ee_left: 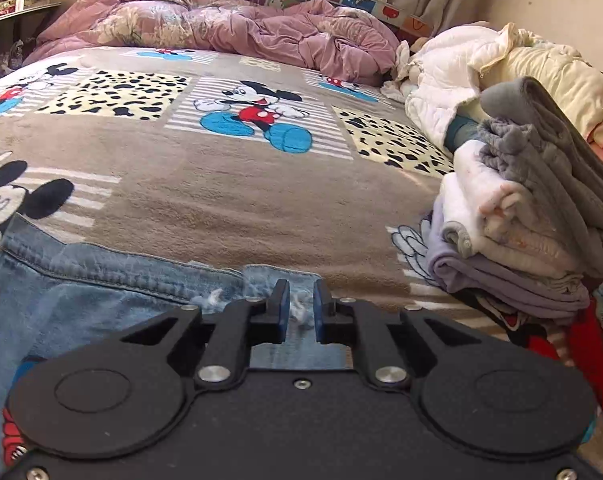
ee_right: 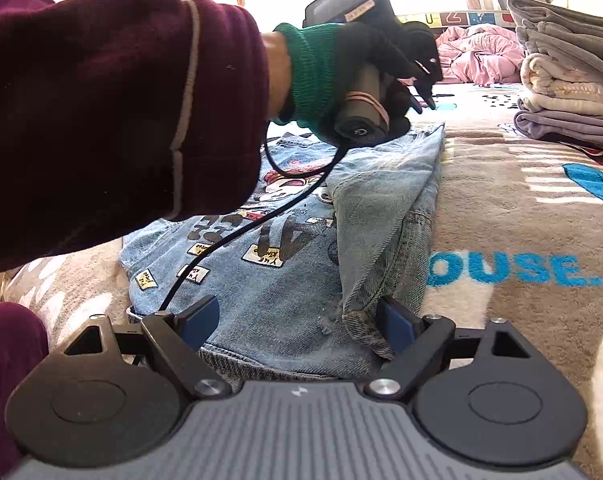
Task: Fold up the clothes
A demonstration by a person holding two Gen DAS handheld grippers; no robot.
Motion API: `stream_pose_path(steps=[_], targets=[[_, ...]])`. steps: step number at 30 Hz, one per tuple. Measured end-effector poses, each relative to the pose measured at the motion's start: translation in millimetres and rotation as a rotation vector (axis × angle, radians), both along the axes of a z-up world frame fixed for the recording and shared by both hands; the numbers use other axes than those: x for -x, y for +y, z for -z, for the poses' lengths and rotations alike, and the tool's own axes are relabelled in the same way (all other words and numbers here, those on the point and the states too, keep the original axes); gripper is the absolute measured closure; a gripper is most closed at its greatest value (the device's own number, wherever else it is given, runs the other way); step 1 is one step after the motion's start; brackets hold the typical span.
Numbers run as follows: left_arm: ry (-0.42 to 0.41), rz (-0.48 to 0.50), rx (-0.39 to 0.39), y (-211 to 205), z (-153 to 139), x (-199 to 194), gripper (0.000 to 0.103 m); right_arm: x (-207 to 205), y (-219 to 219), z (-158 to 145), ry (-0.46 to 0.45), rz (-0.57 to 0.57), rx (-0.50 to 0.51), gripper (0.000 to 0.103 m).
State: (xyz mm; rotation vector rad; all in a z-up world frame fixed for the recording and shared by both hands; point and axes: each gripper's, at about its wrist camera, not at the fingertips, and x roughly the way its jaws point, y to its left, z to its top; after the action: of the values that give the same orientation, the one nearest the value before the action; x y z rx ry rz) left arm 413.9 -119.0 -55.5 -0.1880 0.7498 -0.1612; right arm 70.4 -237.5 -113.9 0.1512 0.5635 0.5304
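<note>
A light-blue denim jacket (ee_right: pixel 285 280) with cartoon patches lies flat on the bed, one sleeve folded across its right side. My right gripper (ee_right: pixel 297 320) is open and wide over the jacket's near hem, the folded sleeve's cuff against its right finger. A gloved hand (ee_right: pixel 341 64) holds my left gripper (ee_right: pixel 421 88) at the jacket's far edge. In the left wrist view the left gripper (ee_left: pixel 301 308) has its pads close together on the frayed hem of the denim jacket (ee_left: pixel 101 292), with white threads between them.
A brown cartoon-mouse blanket (ee_left: pixel 221 200) covers the bed. A stack of folded clothes (ee_left: pixel 533 216) stands to the right, the same stack of folded clothes (ee_right: pixel 569 80) showing at the far right. A pink quilt (ee_left: pixel 221 28) and cream bedding (ee_left: pixel 481 64) lie behind. A maroon sleeve (ee_right: pixel 101 100) and a black cable (ee_right: pixel 237 236) cross the jacket.
</note>
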Motion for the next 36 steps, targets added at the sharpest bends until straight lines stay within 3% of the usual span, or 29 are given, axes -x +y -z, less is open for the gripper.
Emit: stream_pose_path(steps=[9,13,17,19,20,21,22,23,26,30,31,36], targets=[[0.039,-0.03,-0.024,32.8,15.2,-5.8,0.087,-1.6,-0.3,1.5,0.004,0.008,-0.007,0.017],[0.032,-0.065,0.054,49.0,16.1,-4.0,0.078,-1.5,-2.3,2.7,0.008,0.011,-0.02,0.017],[0.036,-0.094,0.099,66.9,12.0,-3.6,0.063,-2.7,-3.5,2.8,0.013,0.014,-0.031,0.017],[0.073,-0.075,0.096,68.9,16.7,-6.0,0.062,-3.6,-4.5,3.0,0.017,0.017,-0.04,0.017],[0.08,-0.054,0.096,68.5,19.1,-5.8,0.063,-4.2,-4.6,3.0,0.018,0.018,-0.043,0.017],[0.074,-0.038,0.104,68.5,20.0,-4.3,0.073,-4.5,-4.4,3.1,0.019,0.019,-0.044,0.017],[0.068,-0.022,0.114,68.4,20.8,-2.9,0.084,-4.7,-4.0,3.2,0.019,0.02,-0.044,0.017],[0.064,0.001,0.133,67.7,20.9,-1.5,0.103,-4.9,-3.7,3.3,0.02,0.021,-0.044,0.017],[0.007,0.049,0.126,61.5,14.8,5.5,0.103,-5.3,-3.7,3.1,0.024,0.022,-0.051,0.017],[-0.017,-0.073,0.197,80.2,16.6,6.1,0.103,-5.3,-5.2,3.9,0.031,0.022,-0.066,0.017],[-0.006,-0.091,0.184,82.6,19.5,5.4,0.103,-5.0,-4.9,3.9,0.03,0.021,-0.065,0.017],[0.02,-0.125,0.214,91.9,26.8,3.6,0.103,-4.6,-6.8,3.7,0.036,0.028,-0.085,0.018]])
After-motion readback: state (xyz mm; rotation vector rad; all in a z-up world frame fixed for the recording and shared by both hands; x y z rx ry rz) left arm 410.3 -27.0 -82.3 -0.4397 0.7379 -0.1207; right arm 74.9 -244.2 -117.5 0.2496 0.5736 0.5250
